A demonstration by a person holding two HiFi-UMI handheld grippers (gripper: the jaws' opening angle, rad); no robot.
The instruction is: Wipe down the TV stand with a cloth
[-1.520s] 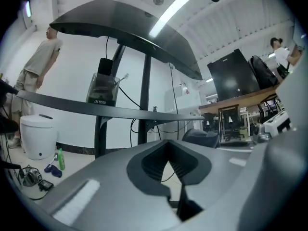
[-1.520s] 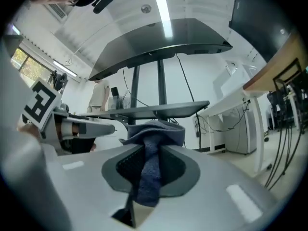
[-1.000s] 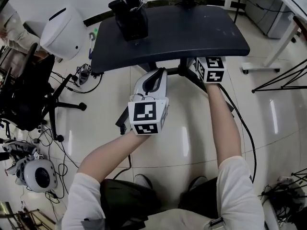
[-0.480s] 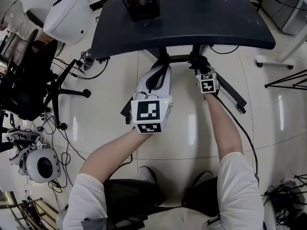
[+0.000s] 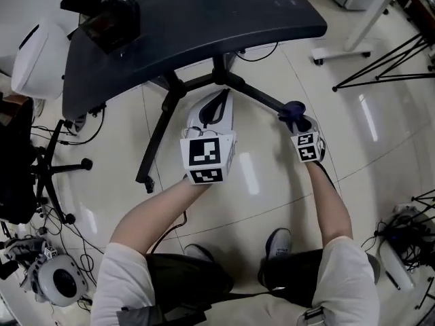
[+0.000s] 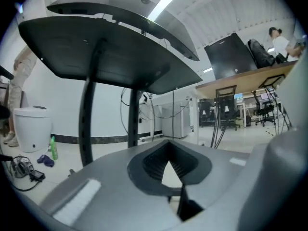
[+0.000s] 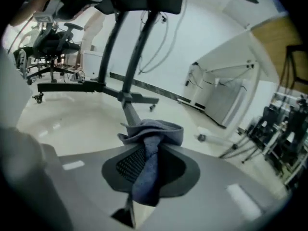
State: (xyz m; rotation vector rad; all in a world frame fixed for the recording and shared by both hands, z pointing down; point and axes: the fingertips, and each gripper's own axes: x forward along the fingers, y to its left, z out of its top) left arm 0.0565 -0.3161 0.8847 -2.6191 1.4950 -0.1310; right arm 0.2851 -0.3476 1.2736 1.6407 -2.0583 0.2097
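Finding: the cloth [image 5: 293, 109] is pinched between the closed pads of the right gripper [image 5: 298, 119], bunched over the jaw tips and lying at the outer end of the leg [image 5: 262, 95] of the TV stand [image 5: 217, 12], low by the floor. Whether it presses on that leg cannot be told.

Axis: the leg runs straight ahead from the cloth, along the line the jaws point, in to the column [image 5: 219, 65]. A stroke along it would, in my judgement, carry the cloth toward the column.

The left gripper [image 5: 217, 102] sits on the near side of the column, between the two front legs. Its jaws have just been opening, stand spread, and hold nothing.

Nearer hand: the right, which alone carries the cloth.
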